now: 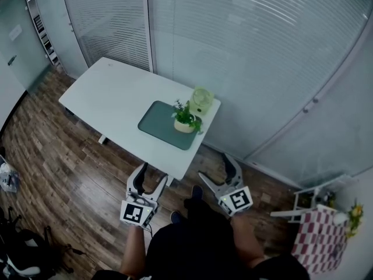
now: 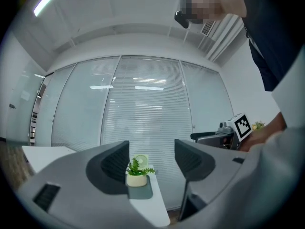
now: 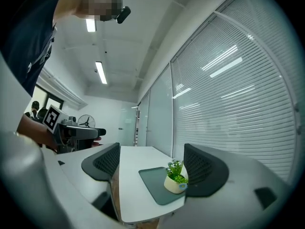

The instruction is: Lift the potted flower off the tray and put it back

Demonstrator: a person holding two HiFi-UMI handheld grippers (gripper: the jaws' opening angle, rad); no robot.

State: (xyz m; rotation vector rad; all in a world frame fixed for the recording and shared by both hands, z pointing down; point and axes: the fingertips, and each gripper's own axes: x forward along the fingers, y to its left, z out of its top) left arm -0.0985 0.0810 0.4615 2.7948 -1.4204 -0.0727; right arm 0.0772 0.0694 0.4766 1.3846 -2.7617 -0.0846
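Nearest you, the left gripper (image 1: 152, 177) and the right gripper (image 1: 217, 169) are both held level in front of your body, above the wooden floor (image 1: 70, 168) and short of the near edge of the white table (image 1: 105, 92). The left gripper's jaws stand wide apart with nothing between the pads; its own view only frames the pot far off through the gap. The right gripper's jaws are just as wide and just as empty, and the plant only appears to sit beside the right-hand jaw because it is lined up behind it. Neither tool touches anything. Further out, the dark green tray (image 1: 157, 124) lies flat near the table's near right corner, and the potted flower (image 1: 185, 121) stands upright on it, toward the tray's right side, in its cream pot. Just behind the pot, off the tray, stands a pale green object (image 1: 201, 101) that looks like a small fan. Beyond the table is the glass wall with blinds (image 1: 250, 45). As for progress, the pot is on the tray and you hold nothing, so no lift is under way. From this alone you cannot tell whether the whole job is ahead of you or already finished. If it is ahead, everything is left: step in, close on the pot, raise it clear, and set it back down.
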